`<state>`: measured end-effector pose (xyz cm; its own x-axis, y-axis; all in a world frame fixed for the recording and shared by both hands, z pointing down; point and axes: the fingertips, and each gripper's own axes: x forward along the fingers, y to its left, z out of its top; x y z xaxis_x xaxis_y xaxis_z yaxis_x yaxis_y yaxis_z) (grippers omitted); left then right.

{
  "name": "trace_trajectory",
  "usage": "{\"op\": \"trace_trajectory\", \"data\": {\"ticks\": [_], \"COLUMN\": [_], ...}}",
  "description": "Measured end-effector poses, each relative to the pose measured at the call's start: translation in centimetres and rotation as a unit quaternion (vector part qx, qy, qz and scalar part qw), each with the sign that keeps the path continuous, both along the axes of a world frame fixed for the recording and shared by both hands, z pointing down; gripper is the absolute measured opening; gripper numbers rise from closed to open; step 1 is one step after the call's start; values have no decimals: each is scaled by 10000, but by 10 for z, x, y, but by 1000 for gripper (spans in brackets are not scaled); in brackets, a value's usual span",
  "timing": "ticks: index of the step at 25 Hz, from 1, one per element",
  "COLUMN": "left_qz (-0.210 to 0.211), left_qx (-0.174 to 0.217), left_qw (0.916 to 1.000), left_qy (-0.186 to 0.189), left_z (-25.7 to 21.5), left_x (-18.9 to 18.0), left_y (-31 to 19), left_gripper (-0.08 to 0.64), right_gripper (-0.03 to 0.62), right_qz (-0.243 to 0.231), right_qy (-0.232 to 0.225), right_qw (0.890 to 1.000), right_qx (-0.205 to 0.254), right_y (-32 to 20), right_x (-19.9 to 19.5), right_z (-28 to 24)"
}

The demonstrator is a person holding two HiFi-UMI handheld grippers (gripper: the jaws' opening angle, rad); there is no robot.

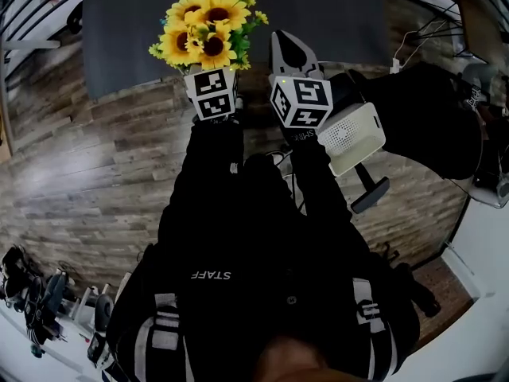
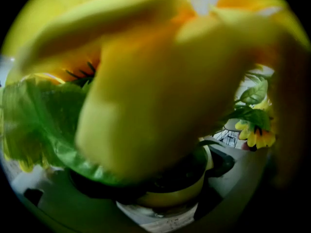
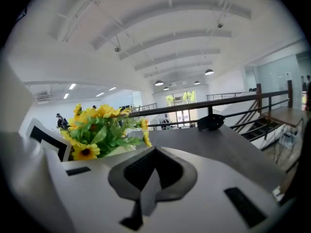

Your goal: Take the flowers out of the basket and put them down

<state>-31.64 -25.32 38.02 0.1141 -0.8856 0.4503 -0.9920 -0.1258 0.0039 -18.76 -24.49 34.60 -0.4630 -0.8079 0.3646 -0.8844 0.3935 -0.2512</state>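
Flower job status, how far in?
Nothing set down yet. Sunflowers sit at the left gripper; petals fill its view, so its grip is unclear. A round yellow-green rim shows beneath them. Right gripper is shut, empty. To do: lift out, set down on the grey table.

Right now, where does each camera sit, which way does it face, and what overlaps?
Head view: on the person's head, facing steeply down; shows dark sleeves, left tongs, right tongs, sunflowers.
Left gripper view: on the left tongs, lens buried in sunflower petals and leaves; own tongs not discernible.
Right gripper view: on the right tongs, facing across the grey table; shut tongs show.
Shared: all three see the sunflowers.
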Motion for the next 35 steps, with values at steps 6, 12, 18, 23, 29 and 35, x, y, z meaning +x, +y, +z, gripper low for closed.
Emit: {"op": "trace_trajectory", "data": {"ticks": [6, 12, 18, 23, 29, 35], "left_qz": [483, 436, 404, 358, 338, 249], "left_qx": [692, 736, 516, 430, 441, 407], "left_qw": [9960, 9956, 9972, 9978, 9978, 9982], "left_qy": [282, 389, 358, 354, 372, 353], "left_z": [-113, -123, -73, -52, -42, -31], "left_x": [82, 80, 69, 64, 62, 58], "left_y": [72, 72, 44, 31, 26, 22], "left_gripper": [543, 543, 543, 543, 543, 543], "right_gripper": [12, 12, 12, 12, 12, 12], "right_qz": [461, 557, 466, 384, 274, 227], "right_qy": [355, 581, 648, 663, 678, 692], "right_qw": [9968, 9951, 9963, 9968, 9972, 9973], "right_qx": [551, 567, 330, 235, 176, 130], "right_y": [86, 93, 66, 53, 47, 47], "right_x": [81, 90, 80, 73, 67, 65], "right_z": [-121, -141, -103, -87, -77, -71]}}
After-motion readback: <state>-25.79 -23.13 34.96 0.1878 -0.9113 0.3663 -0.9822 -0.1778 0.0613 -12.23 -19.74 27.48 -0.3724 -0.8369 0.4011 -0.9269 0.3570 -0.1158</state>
